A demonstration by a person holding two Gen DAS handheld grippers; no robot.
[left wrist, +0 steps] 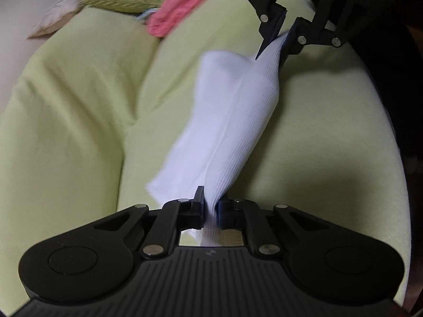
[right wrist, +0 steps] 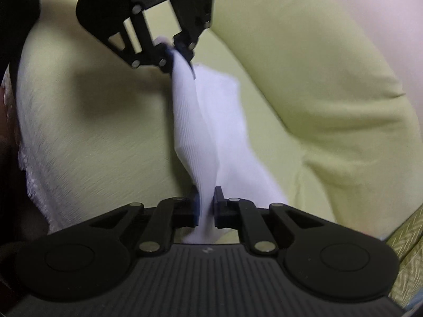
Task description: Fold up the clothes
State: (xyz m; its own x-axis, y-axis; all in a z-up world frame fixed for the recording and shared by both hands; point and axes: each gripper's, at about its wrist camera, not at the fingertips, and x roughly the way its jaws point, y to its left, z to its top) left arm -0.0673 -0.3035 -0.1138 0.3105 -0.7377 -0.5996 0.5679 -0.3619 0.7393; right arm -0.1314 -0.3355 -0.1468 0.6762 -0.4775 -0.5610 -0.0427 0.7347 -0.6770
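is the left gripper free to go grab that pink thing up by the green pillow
Probably not yet: the left gripper is shut on one end of the white sock, with the right gripper pinching the other. Nothing blocks the way to the pink cloth.

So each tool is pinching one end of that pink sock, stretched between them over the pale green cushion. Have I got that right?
Nearly. The sock is white, not pink; the left wrist view shows it plainly. The pink cloth lies apart at the back. The rest holds: the left tool and right tool each pinch one end over the pale green cushion.
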